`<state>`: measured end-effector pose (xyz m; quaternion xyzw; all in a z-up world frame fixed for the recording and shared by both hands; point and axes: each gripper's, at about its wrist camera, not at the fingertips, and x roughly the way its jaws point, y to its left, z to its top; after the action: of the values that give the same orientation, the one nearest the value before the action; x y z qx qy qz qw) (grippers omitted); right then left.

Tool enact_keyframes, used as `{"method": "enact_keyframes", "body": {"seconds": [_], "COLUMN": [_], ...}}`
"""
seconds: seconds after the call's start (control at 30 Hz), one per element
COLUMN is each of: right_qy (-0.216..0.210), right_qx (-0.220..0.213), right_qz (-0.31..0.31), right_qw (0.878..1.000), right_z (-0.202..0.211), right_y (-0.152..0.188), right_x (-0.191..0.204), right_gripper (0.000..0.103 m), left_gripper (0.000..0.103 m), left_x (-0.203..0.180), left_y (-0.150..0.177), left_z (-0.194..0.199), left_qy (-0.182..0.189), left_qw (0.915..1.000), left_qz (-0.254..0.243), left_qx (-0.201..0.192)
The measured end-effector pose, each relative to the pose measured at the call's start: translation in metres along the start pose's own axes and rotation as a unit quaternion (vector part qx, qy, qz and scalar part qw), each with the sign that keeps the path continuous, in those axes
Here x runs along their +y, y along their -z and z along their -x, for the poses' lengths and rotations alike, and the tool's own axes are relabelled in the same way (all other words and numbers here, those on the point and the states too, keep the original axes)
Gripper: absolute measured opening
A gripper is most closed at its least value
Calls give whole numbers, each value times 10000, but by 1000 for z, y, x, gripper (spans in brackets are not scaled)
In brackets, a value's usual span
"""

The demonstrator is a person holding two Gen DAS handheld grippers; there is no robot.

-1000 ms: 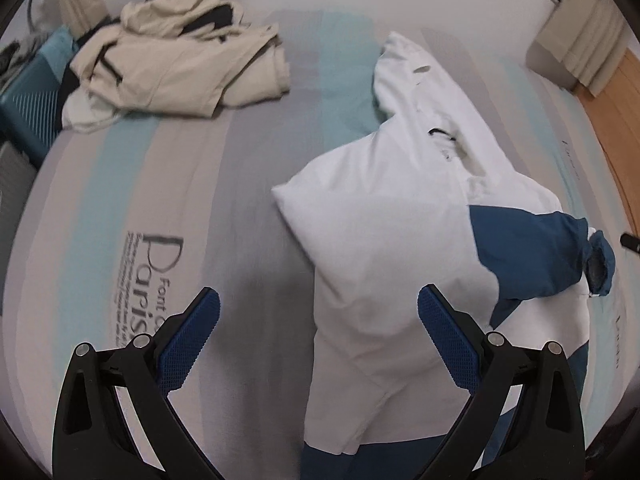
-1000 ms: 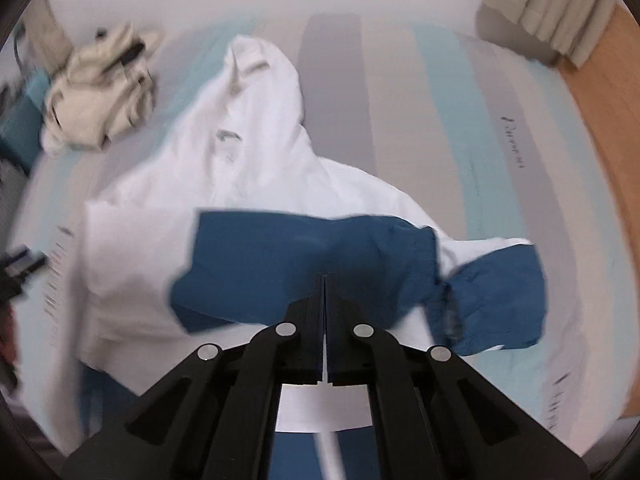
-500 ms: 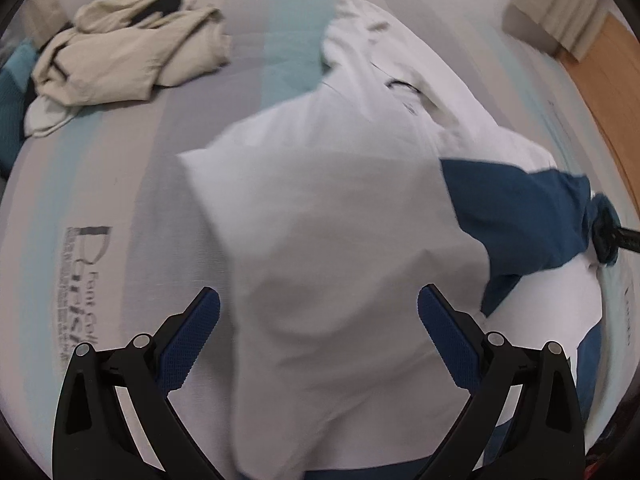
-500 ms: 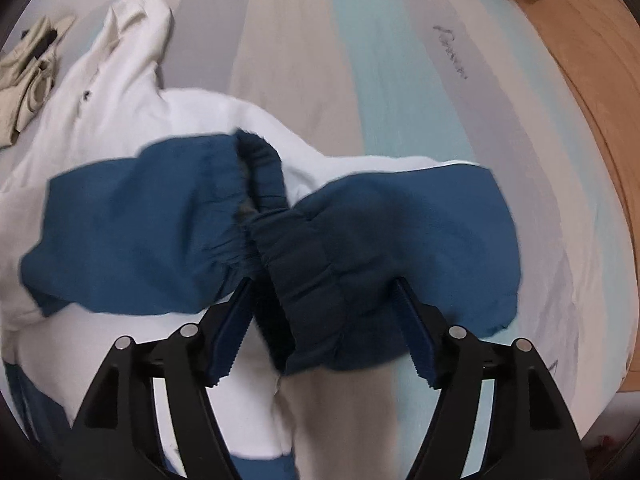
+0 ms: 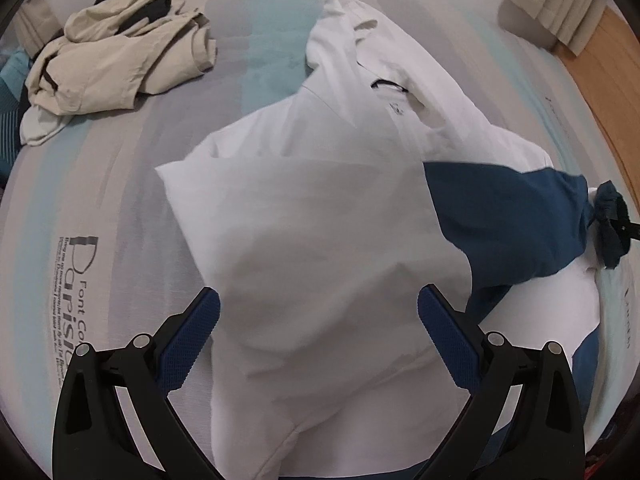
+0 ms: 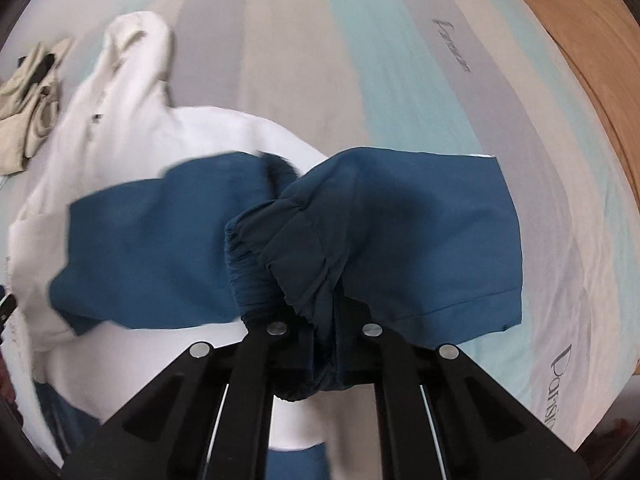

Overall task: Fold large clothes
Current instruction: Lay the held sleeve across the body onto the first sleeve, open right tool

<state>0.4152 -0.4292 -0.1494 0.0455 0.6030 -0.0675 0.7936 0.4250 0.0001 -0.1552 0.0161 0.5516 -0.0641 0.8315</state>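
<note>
Two grippers we see: right gripper (image 6: 320, 312) clamps the blue cuff (image 6: 288, 264); left gripper (image 5: 318, 332) gapes over the white jacket (image 5: 320, 240), on the bed (image 5: 120, 184), beige clothes (image 5: 116, 52) at ten o'clock.

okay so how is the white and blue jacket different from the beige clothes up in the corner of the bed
The white and blue jacket lies spread out in the middle of the bed, while the beige clothes sit bunched in a rumpled heap near the far left corner. The jacket is two-toned, the beige pile one colour with dark trim. The right claw is shut on the jacket's blue cuff; nothing touches the beige pile. Both rest on the striped bedsheet.
</note>
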Motion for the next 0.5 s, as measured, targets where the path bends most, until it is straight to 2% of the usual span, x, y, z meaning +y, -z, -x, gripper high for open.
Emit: {"method": "enact_keyframes", "body": {"seconds": [0.2, 0.33, 0.5], "right_qy": [-418, -709, -1039], "right_qx": [-135, -247, -258], "right_qz": [-42, 292, 607], "right_qw": [9990, 9968, 9924], "right_z": [42, 62, 67], "right_y": [-15, -24, -20], "right_x": [52, 113, 190], "right_gripper": [5, 5, 5], "left_gripper": [97, 97, 97], "left_x": [15, 34, 65], "left_y": [-7, -9, -4], "left_z": [13, 19, 31], "left_qy": [-12, 21, -44], "left_qw": [9999, 9997, 9992], "left_qz": [47, 181, 320], "left_qx": [-134, -171, -246]}}
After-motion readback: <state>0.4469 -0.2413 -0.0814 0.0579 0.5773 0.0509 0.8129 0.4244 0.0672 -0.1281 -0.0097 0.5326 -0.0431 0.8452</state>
